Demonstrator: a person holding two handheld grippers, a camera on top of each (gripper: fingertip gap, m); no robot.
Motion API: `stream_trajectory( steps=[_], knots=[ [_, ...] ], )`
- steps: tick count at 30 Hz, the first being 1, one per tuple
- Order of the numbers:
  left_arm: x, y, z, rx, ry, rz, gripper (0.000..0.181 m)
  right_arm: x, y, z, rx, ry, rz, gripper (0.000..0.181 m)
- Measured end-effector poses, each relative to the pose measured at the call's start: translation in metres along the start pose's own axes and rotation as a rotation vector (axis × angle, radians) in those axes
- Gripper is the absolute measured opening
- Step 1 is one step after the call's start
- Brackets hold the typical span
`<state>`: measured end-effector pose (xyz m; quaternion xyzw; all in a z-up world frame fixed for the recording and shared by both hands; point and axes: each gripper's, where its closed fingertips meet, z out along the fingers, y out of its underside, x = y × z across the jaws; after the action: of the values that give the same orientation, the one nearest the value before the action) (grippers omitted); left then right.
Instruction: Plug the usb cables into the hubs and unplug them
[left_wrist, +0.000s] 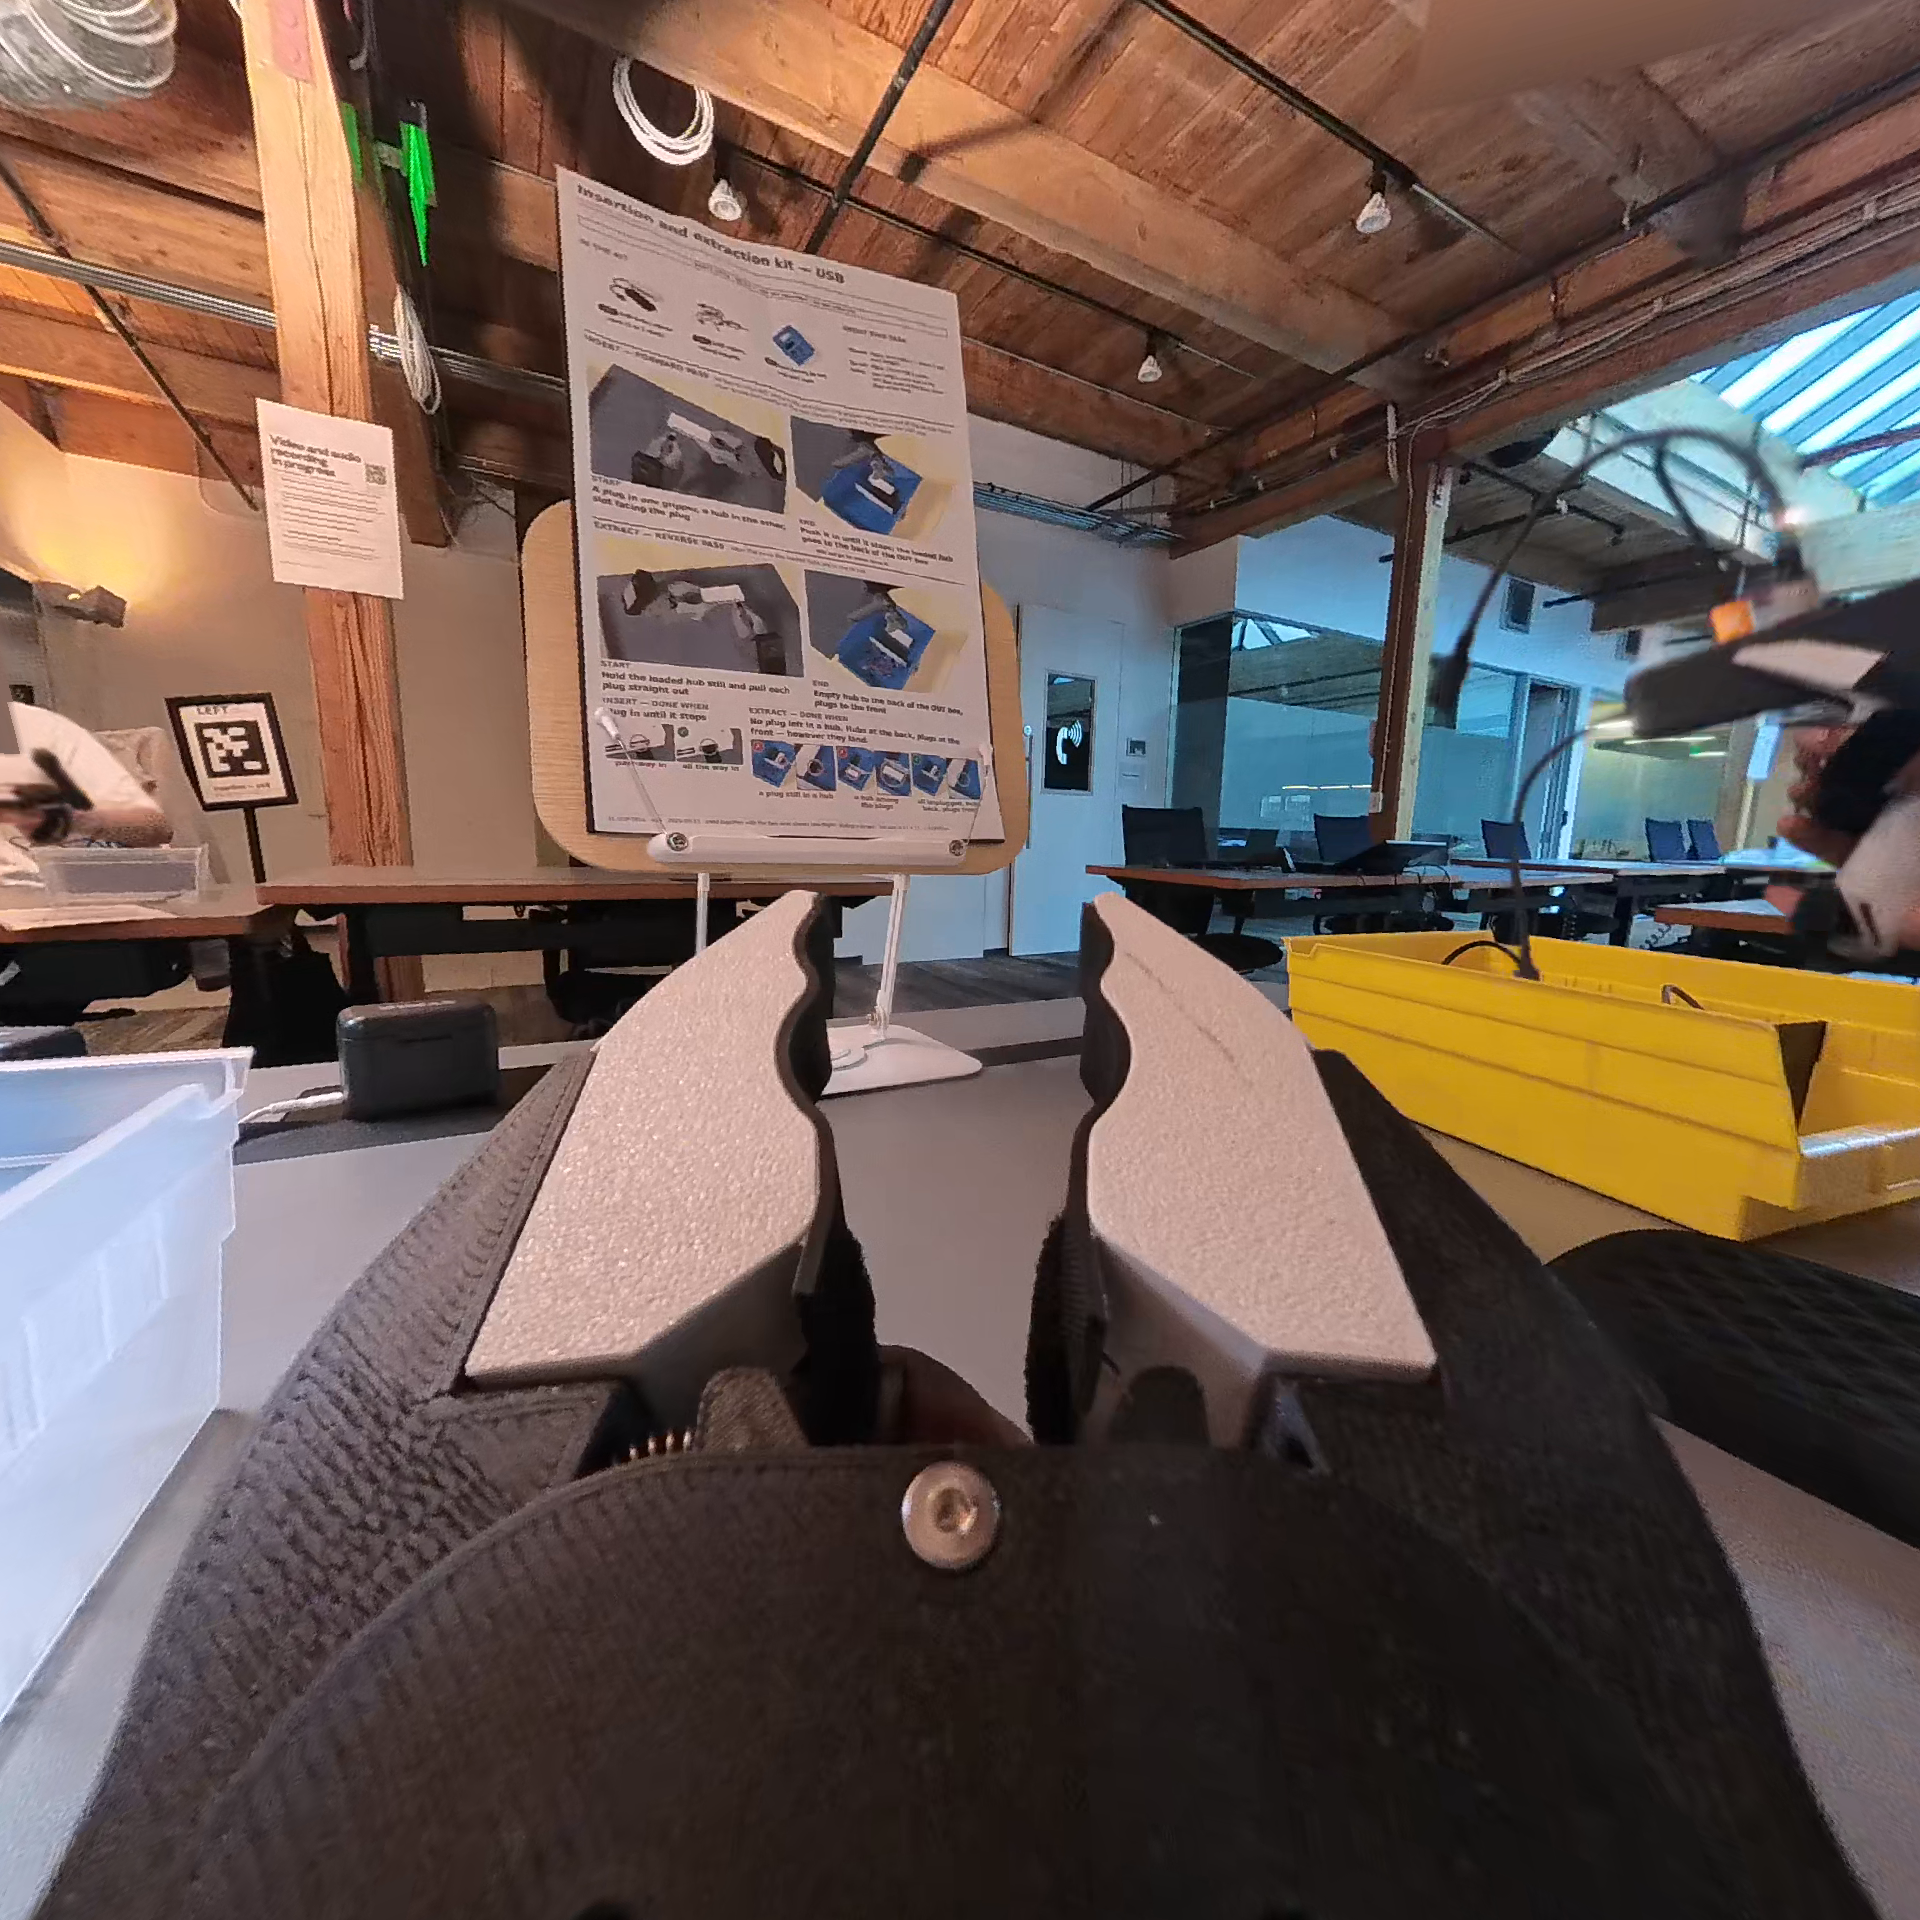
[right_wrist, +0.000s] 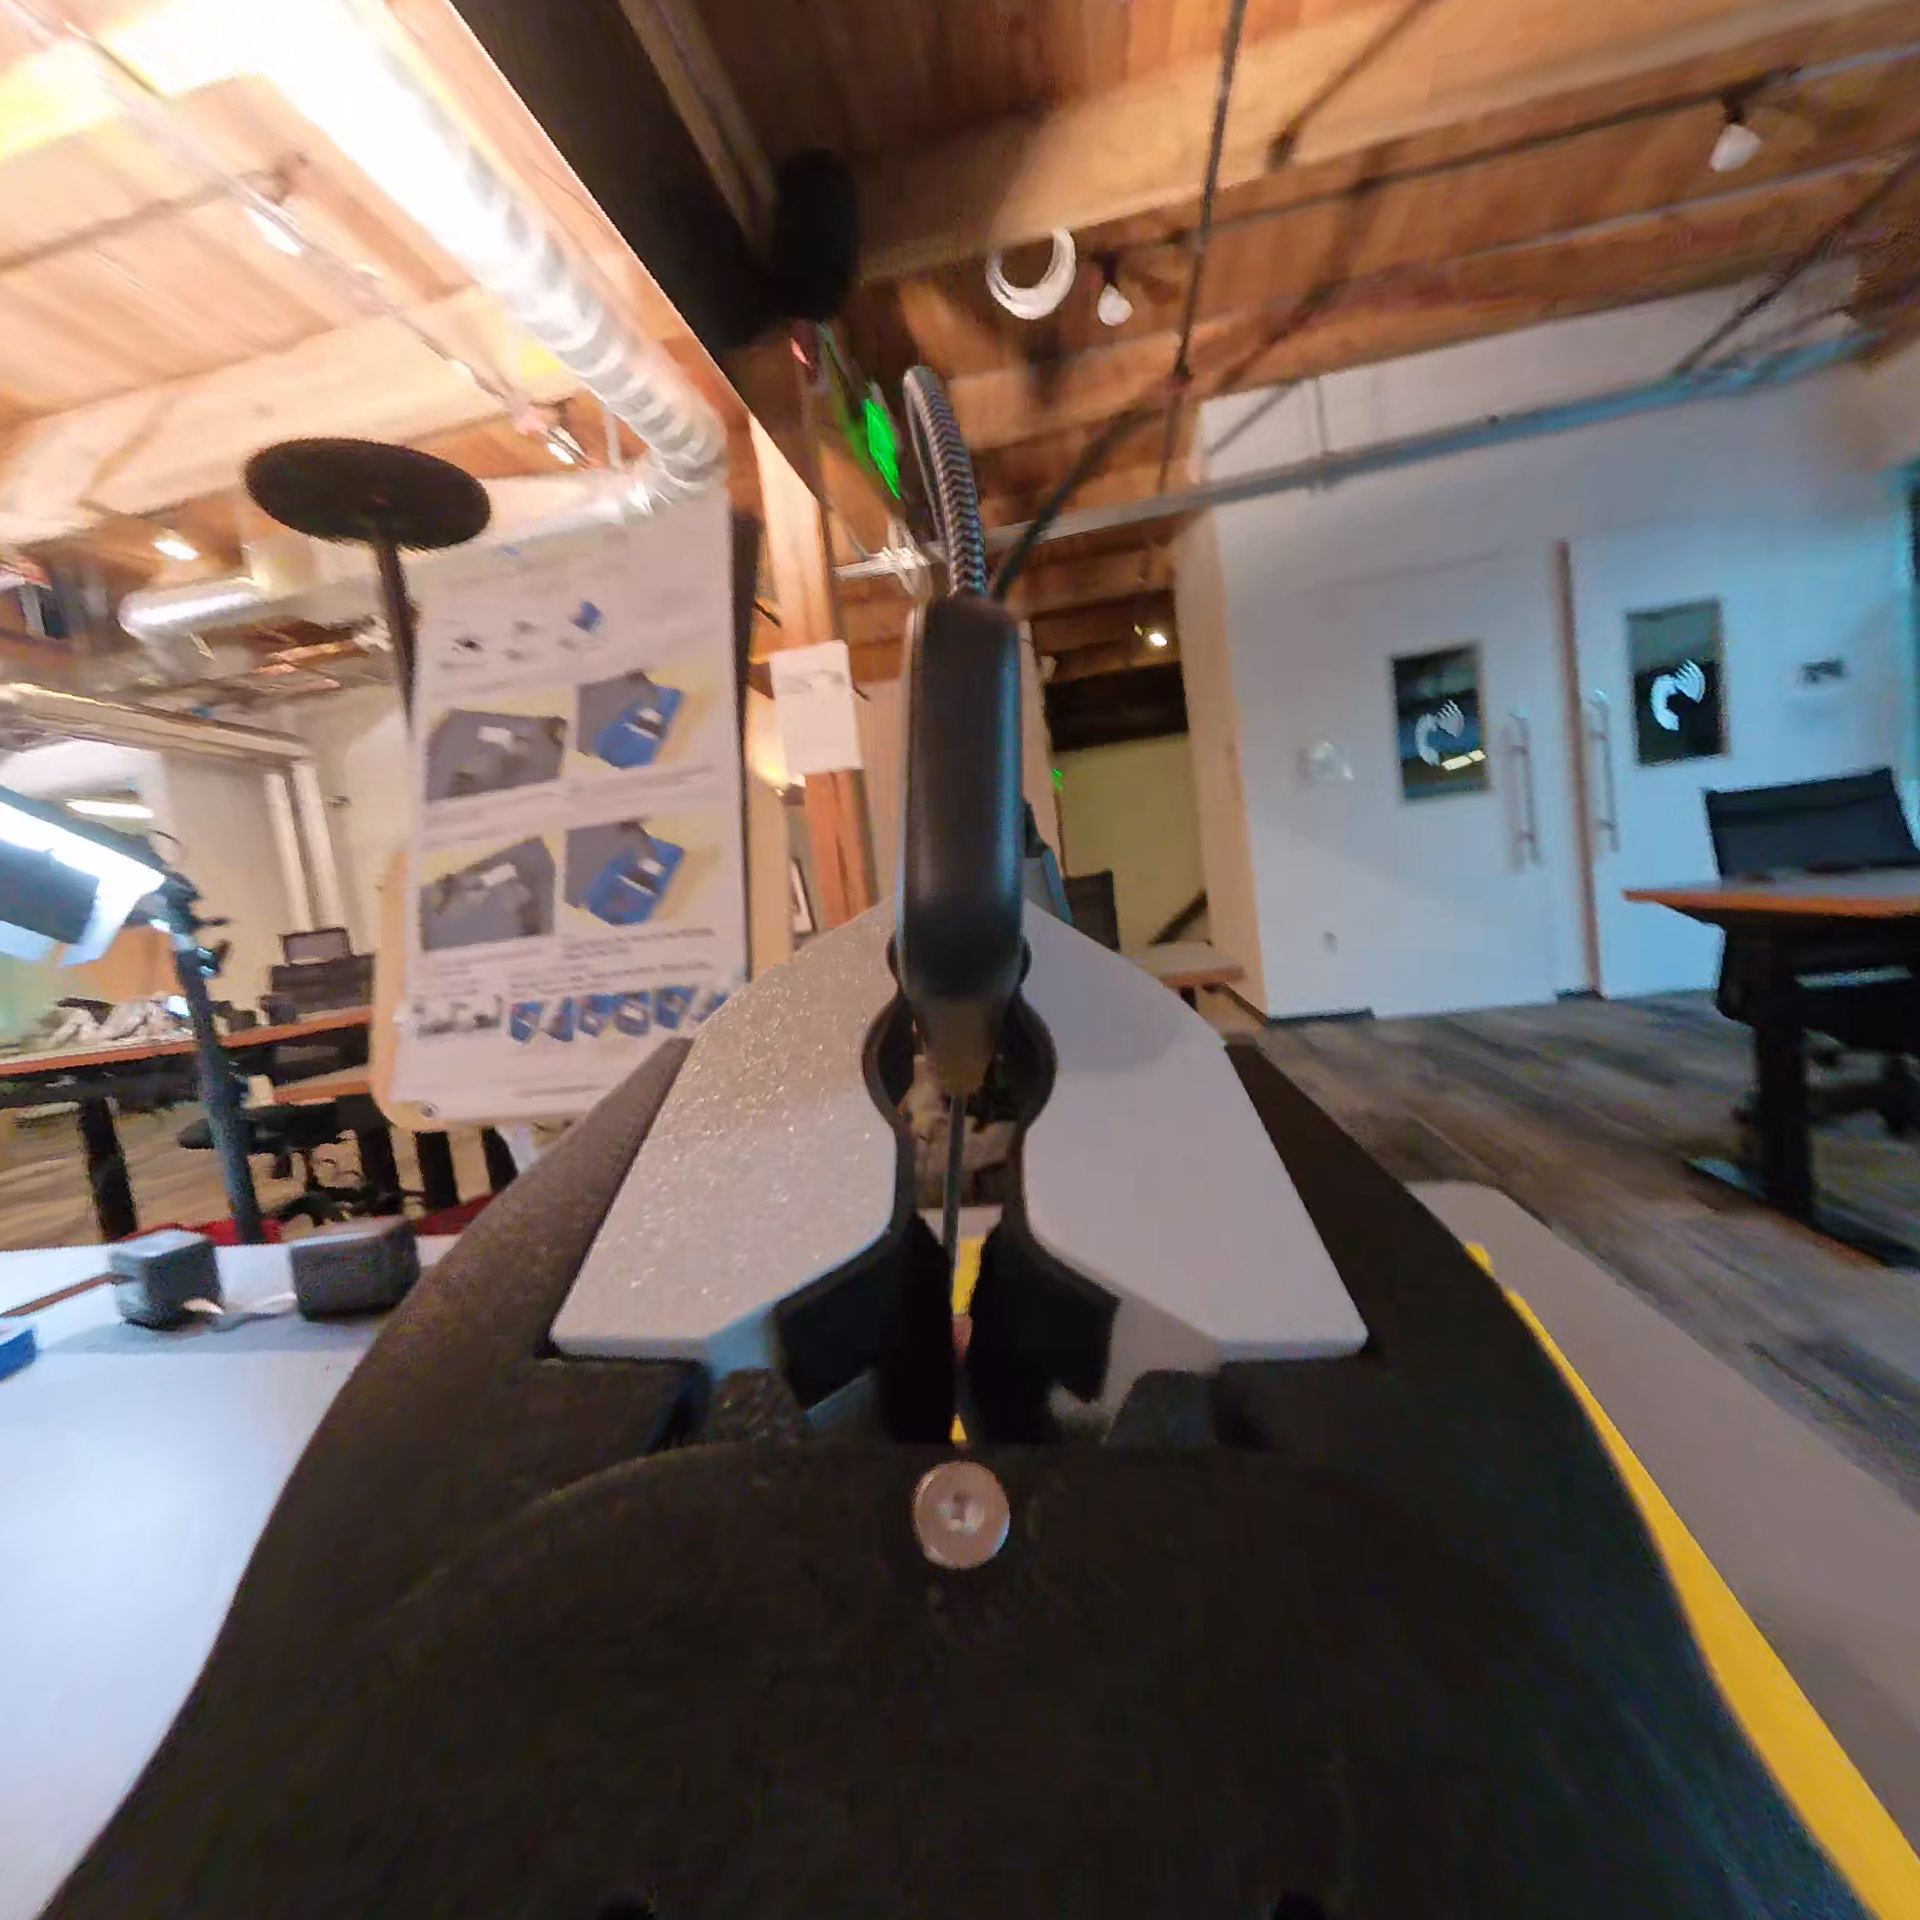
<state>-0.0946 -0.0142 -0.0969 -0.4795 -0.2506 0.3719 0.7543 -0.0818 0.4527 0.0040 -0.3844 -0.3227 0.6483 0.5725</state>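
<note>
My left gripper (left_wrist: 951, 935) is open and empty, low over the grey table (left_wrist: 935, 1195). My right gripper (right_wrist: 961, 956) is shut on a slim black hub (right_wrist: 961, 769) that stands upright between the fingertips, with a braided cable (right_wrist: 940, 468) curving up from its top. A thin black cable (right_wrist: 954, 1195) runs down between the fingers. In the left wrist view the right gripper (left_wrist: 1766, 675) is high at the right, above a yellow bin (left_wrist: 1558, 1091). Black cables arc from it; one plug (left_wrist: 1449, 675) hangs free and one cable (left_wrist: 1519, 873) drops into the bin.
A translucent white bin (left_wrist: 104, 1299) stands at the left. An instruction sheet on a stand (left_wrist: 769, 520) is straight ahead, with a dark case (left_wrist: 418, 1060) beside it. Two small dark boxes (right_wrist: 353, 1268) sit on the table's left. A person is at the far left desk (left_wrist: 62, 790). Left tips to right tips: about 50 cm.
</note>
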Motion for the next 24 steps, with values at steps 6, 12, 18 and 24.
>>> stream_trajectory(
  steps=[6,12,18,24],
  knots=[
    [0.000,0.000,0.000,0.006,0.001,-0.006,0.045,0.019,0.058,-0.011,-0.226,0.056,-0.078,0.012],
    [-0.002,0.000,0.000,0.009,0.006,-0.035,0.045,0.024,0.103,-0.026,-0.489,0.066,0.001,0.013],
    [-0.005,-0.001,0.000,0.019,0.009,-0.066,0.045,0.025,0.144,-0.042,-0.791,0.036,0.131,0.013],
    [-0.006,-0.001,0.000,0.021,0.009,-0.074,0.045,0.041,0.142,-0.057,-0.877,0.160,-0.009,0.051]
  ],
)
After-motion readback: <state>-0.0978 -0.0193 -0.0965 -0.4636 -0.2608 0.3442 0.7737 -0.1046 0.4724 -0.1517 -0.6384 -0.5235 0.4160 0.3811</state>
